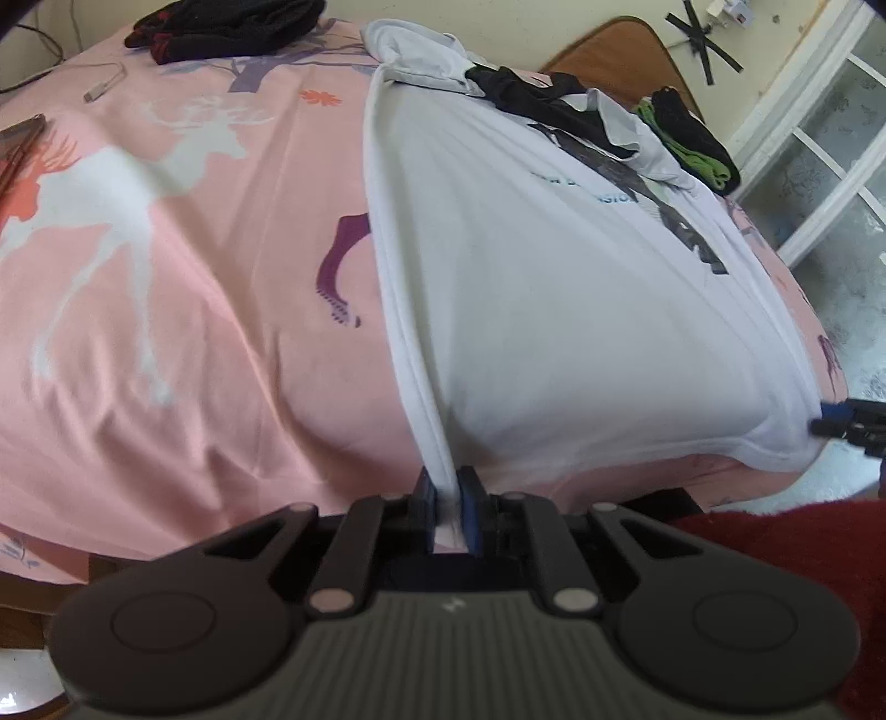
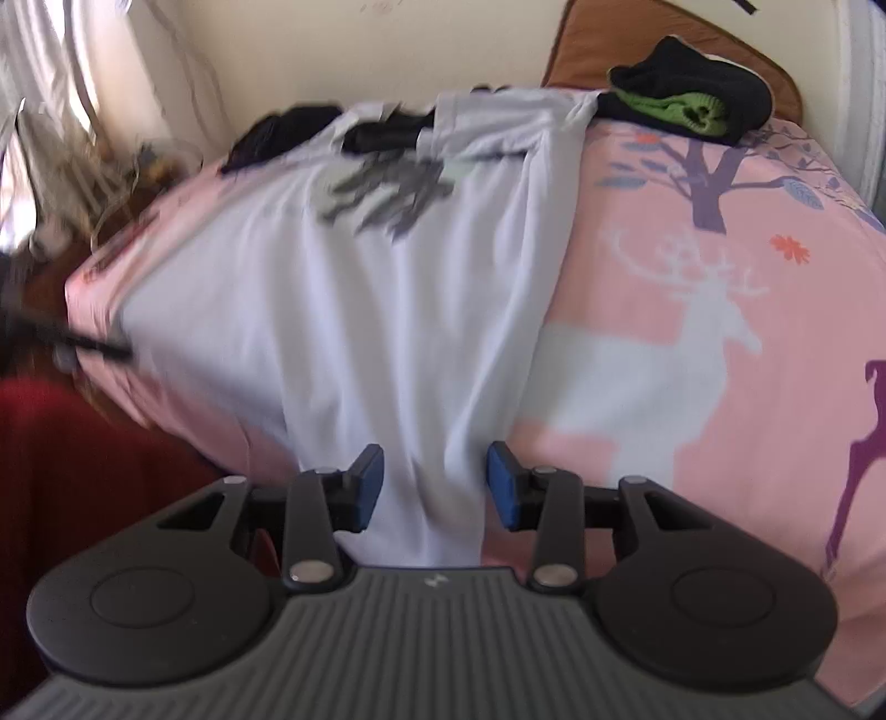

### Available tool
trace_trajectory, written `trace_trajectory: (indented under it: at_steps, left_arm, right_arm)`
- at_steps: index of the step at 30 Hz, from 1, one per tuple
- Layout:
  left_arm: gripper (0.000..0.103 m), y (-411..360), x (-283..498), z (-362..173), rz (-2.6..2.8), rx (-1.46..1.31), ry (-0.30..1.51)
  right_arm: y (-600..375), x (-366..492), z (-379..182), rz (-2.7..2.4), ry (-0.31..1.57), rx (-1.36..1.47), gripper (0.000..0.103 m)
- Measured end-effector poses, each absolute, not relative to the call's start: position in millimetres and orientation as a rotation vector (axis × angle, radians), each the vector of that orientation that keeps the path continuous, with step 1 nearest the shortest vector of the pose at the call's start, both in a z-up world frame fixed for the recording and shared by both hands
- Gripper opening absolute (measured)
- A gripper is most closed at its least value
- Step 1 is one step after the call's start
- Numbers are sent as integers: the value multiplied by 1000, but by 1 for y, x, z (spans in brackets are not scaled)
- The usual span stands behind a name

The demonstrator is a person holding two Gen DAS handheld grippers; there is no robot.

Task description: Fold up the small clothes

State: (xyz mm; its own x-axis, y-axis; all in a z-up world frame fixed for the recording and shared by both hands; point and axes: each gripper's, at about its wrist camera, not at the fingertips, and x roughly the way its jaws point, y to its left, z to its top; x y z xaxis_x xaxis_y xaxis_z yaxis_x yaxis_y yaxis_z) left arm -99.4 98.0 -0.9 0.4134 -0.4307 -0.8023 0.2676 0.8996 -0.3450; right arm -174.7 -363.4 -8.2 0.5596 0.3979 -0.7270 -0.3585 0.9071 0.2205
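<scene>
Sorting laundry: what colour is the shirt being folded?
White T-shirt with a dark print; clearest in the left wrist view.

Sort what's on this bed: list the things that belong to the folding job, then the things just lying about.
In the job:
- white T-shirt, spread on the bed
- left gripper, jaws shut on the shirt's hem
- right gripper, jaws open astride the hem

Lying about:
- black and green garment by the headboard
- black and red clothes
- white cable
- pink deer-print sheet

Soft daylight — blur, fisheye-bent edges
</scene>
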Motion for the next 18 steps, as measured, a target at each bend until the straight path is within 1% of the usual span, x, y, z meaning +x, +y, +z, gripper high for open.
trace_trajectory:
  at_steps: [1, 2, 3, 5, 7, 9, 11, 15, 18]
  left_arm:
    - [9, 100, -100, 1, -461, -183, 1060]
    - [9, 104, -101, 4, -482, -210, 1057]
    - [9, 109, -102, 8, -503, -252, 1048]
    - [9, 124, -102, 19, -534, -347, 1007]
    - [9, 139, -100, 32, -554, -456, 930]
    - [9, 152, -95, 47, -581, -555, 843]
    - [9, 159, -84, 64, -584, -594, 755]
    - [9, 158, -25, 95, -559, -613, 657]
    - [14, 136, 42, 101, -453, -569, 624]
  right_arm:
    - [-365, -176, -12, 463, 902, 51, 37]
    - [-365, -177, -16, 471, 929, 53, 27]
    - [-364, -178, -20, 485, 948, 45, 4]
    - [-362, -181, -19, 526, 922, 44, 5]
    - [-366, -179, -9, 591, 868, 114, 5]
    - [-371, -172, 6, 638, 785, 188, 5]
    - [-374, -162, 22, 652, 684, 231, 5]
    - [-402, -109, 48, 597, 470, 372, 5]
    - [-416, -40, 52, 424, 422, 465, 6]
